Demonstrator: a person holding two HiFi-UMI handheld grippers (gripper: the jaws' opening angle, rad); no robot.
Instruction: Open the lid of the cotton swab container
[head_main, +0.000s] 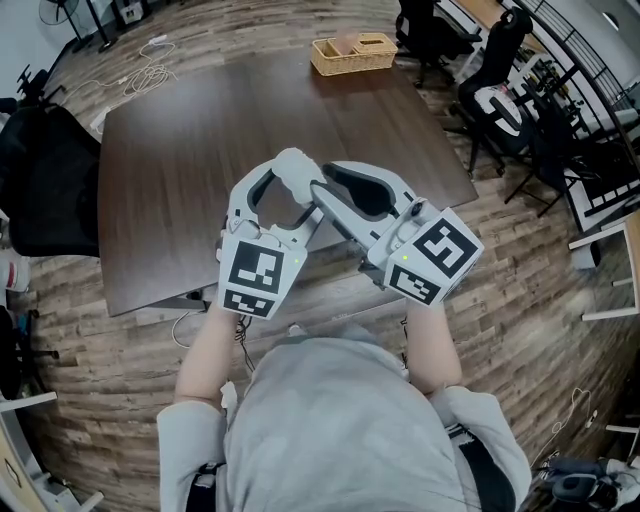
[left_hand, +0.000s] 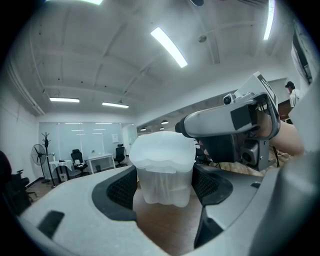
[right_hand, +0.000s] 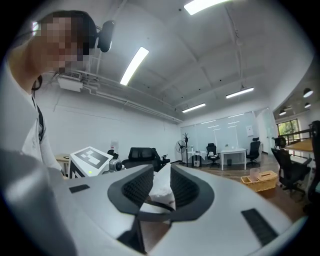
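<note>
A translucent white cotton swab container (left_hand: 162, 177) with a cloudy white lid (left_hand: 162, 147) sits upright between the pads of my left gripper (left_hand: 164, 182), which is shut on its body. In the head view both grippers are held close together above the near edge of the table, with the container (head_main: 292, 168) in the left gripper (head_main: 280, 195). My right gripper (head_main: 318, 192) reaches in from the right. In the right gripper view its black pads (right_hand: 137, 187) press on the white lid (right_hand: 161, 189) from both sides. The container's body is hidden there.
The dark wooden table (head_main: 200, 140) is bare apart from a wicker basket (head_main: 353, 52) at its far edge. Office chairs (head_main: 500, 90) stand to the right and a black chair (head_main: 40, 180) to the left. Cables (head_main: 145, 70) lie on the floor beyond the table.
</note>
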